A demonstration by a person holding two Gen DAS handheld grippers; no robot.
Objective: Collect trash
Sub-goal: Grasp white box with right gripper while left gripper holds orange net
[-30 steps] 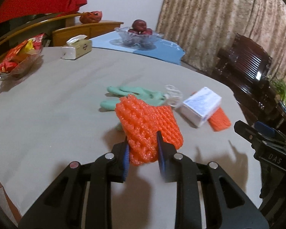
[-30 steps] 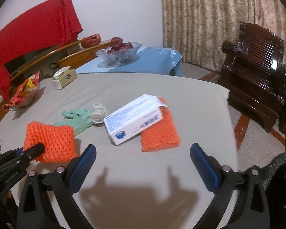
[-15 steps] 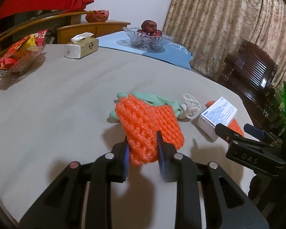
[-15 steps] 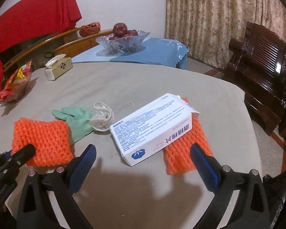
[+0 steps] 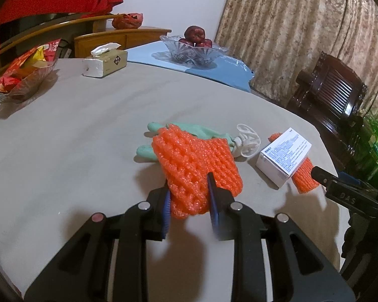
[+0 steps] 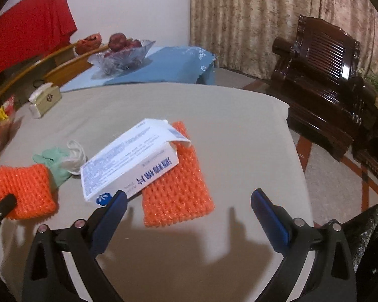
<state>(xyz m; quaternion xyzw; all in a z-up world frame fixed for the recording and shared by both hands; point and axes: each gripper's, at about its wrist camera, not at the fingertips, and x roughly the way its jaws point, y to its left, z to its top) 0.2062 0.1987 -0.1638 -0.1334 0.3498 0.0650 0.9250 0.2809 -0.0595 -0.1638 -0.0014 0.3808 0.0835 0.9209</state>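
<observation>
My left gripper (image 5: 189,193) is shut on an orange foam net sleeve (image 5: 194,161), held just above the grey table (image 5: 75,138); the same sleeve (image 6: 22,191) shows at the left of the right wrist view. Behind it lies a green glove (image 5: 204,129) with a white cuff. A white medicine box (image 6: 131,161) rests partly on a second orange foam net (image 6: 179,186). My right gripper (image 6: 189,198) is open, its fingers straddling the near end of that net and the box corner, apart from both.
At the table's far side stand a tissue box (image 5: 105,61), a glass fruit bowl (image 5: 194,49) on a blue cloth, and a dish of red snack packets (image 5: 20,75). A dark wooden chair (image 6: 322,75) stands beyond the table's right edge. A black bag (image 6: 373,226) shows at the lower right.
The right gripper has moved forward and down toward the box and second net, which now look much larger. The left gripper still holds its net, barely shifted.
</observation>
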